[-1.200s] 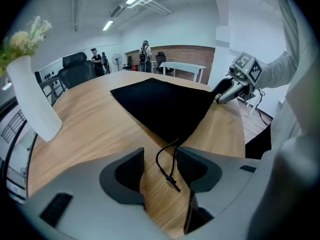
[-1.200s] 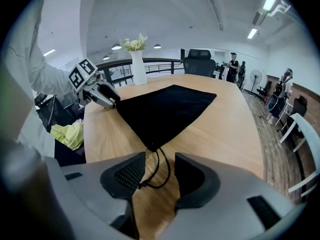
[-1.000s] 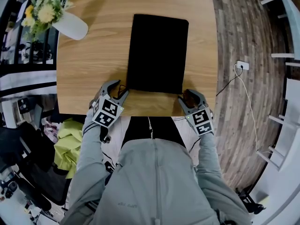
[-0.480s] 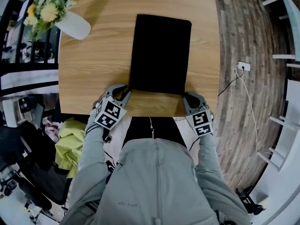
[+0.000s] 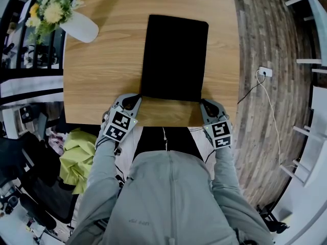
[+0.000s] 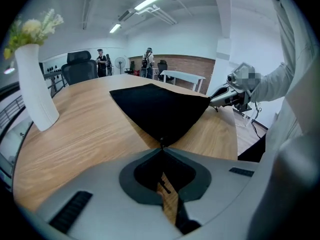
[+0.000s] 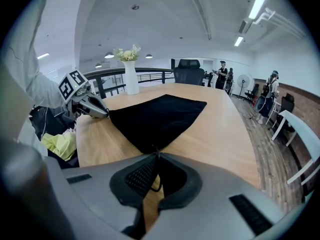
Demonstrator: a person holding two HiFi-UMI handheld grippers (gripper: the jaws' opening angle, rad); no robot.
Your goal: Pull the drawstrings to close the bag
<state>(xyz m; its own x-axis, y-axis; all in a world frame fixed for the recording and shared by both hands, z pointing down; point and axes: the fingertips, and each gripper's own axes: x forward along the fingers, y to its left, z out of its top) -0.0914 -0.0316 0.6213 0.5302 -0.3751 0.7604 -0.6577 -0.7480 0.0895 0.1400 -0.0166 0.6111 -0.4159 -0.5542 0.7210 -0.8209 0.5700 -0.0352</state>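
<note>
Bag [image 5: 174, 57] lies just ahead of left hand-held gripper [image 5: 138, 98] and right hand-held gripper [image 5: 203, 101], both just closed on drawstrings [image 6: 161, 142].

drawstrings [image 6: 161, 143] mostly hidden inside left claw [image 5: 138, 99], right claw [image 5: 203, 101], flowers [image 5: 51, 9] cropped at top edge

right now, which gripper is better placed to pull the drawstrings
Neither: the left gripper is shut on the left drawstring at the bag's near corner, the right gripper on the right drawstring at the other. Probably pull both outward.
</note>
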